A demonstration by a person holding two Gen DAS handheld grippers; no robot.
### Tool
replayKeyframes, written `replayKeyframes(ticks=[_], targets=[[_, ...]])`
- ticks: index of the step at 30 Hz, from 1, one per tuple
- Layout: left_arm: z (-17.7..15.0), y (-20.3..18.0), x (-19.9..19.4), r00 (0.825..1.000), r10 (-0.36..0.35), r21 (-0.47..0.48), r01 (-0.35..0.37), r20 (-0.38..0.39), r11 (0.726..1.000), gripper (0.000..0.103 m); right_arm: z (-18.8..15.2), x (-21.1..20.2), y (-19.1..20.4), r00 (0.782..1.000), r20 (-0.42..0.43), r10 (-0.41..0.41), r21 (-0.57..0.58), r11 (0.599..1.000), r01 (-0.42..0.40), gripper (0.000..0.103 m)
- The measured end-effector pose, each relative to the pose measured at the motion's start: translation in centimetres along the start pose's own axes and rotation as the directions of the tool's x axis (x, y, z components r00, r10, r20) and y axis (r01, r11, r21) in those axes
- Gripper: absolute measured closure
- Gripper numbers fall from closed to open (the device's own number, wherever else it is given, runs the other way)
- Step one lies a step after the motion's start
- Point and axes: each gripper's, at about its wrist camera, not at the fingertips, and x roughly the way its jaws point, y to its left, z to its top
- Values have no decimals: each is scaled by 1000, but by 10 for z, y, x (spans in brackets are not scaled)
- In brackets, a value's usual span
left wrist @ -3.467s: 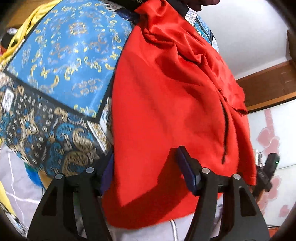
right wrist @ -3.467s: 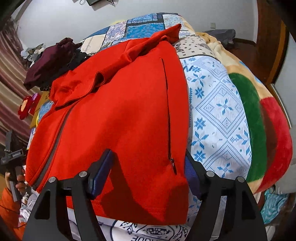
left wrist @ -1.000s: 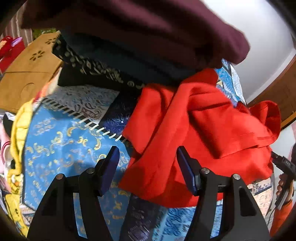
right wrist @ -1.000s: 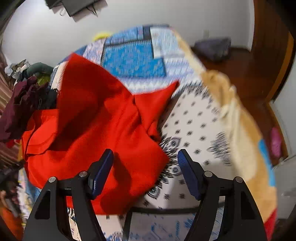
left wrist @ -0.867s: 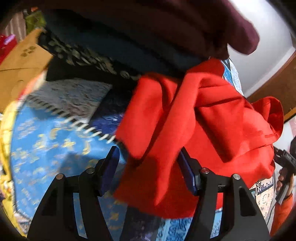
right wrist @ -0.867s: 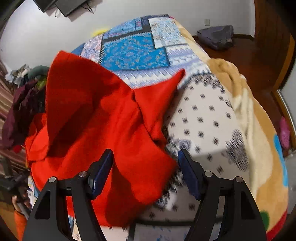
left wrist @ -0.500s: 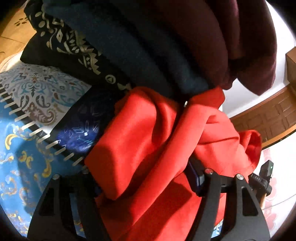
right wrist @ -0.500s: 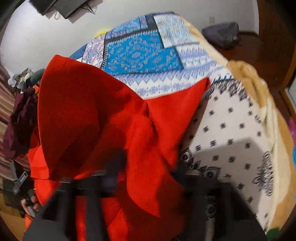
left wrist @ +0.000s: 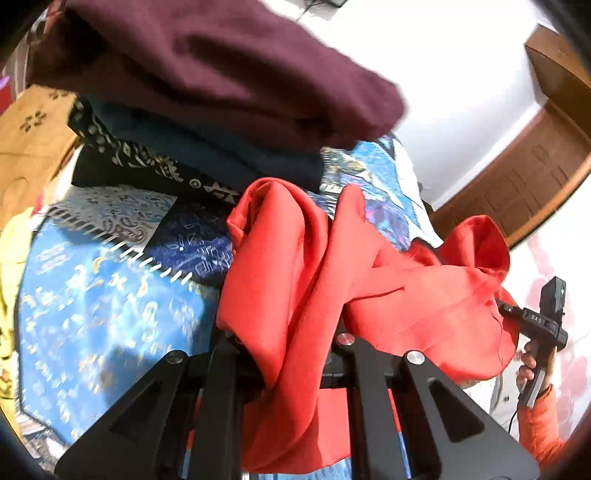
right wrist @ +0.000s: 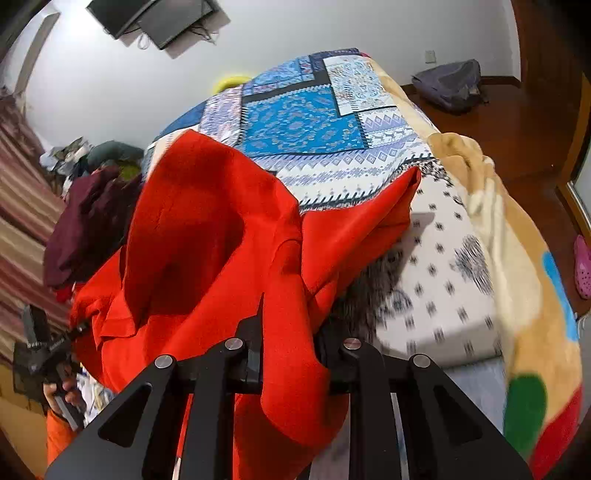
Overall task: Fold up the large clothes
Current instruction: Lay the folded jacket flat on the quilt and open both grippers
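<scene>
Patchwork bedding in blue, white and black prints [right wrist: 306, 122] covers a bed that fills most of both wrist views, with a beige fleece blanket [right wrist: 517, 258] bearing coloured patches draped along its edge at 3 o'clock in the right wrist view. White walls stand behind, a dark wall-mounted screen [right wrist: 159, 18] hangs at 11 o'clock, and a grey bag [right wrist: 450, 86] lies on the wooden floor at 1 o'clock.

A red garment [left wrist: 317, 280] lies bunched on the bedding, rising in loose folds. The left gripper [left wrist: 288, 339] at 6 o'clock has a gathered fold of that red cloth pinched between its fingers, the jaws closing on it, with fabric spilling down between the black arms. The right gripper [right wrist: 291, 343], also at 6 o'clock in its own view, is closing likewise on another fold of the red garment [right wrist: 207, 251], the cloth tenting upward toward 11 o'clock and a pointed corner stretching toward 2 o'clock.

In the left wrist view a stack of folded clothes sits at 12 o'clock: a maroon sweater [left wrist: 207, 70] on top, a dark patterned garment [left wrist: 155, 166] beneath. A person's hand [left wrist: 532, 365] in an orange sleeve grips the other handle at 4 o'clock.
</scene>
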Motion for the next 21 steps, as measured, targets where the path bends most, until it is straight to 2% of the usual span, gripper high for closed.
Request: replayKeyframes(ticks=[3, 6, 9, 11, 12, 15, 17, 19, 20, 21], targets=[[-13, -4, -18, 999, 39, 53, -39, 0, 998, 91, -20, -19, 11, 1000, 9, -1, -42, 999, 1, 86], [-31, 8, -22, 995, 90, 43, -88, -38, 995, 90, -42, -31, 19, 1000, 13, -22, -86, 996, 23, 86], [-48, 23, -15, 982, 167, 38, -164, -85, 986, 84, -60, -37, 24, 996, 41, -79, -158, 984, 84, 83], [-60, 30, -16, 964, 247, 57, -242, -97, 969, 83, -64, -40, 26, 986, 71, -149, -215, 963, 161, 81], [-71, 32, -22, 958, 270, 68, -264, -93, 962, 82, -65, -43, 26, 981, 80, -174, -228, 955, 188, 78], [-72, 32, -30, 952, 299, 89, -293, -68, 952, 79, -61, -57, 27, 971, 103, -214, -238, 943, 233, 77], [-73, 26, -40, 940, 339, 117, -332, -43, 936, 78, -59, -68, 29, 959, 133, -249, -239, 931, 275, 77], [-71, 17, -51, 913, 407, 161, -405, 24, 900, 78, -55, -77, 35, 957, 158, -243, -255, 926, 278, 77], [-69, 14, -55, 907, 419, 168, -421, 50, 891, 76, -54, -80, 35, 957, 163, -239, -258, 926, 275, 76], [-66, 11, -62, 910, 409, 161, -415, 72, 896, 72, -50, -83, 39, 958, 173, -231, -261, 927, 270, 76]])
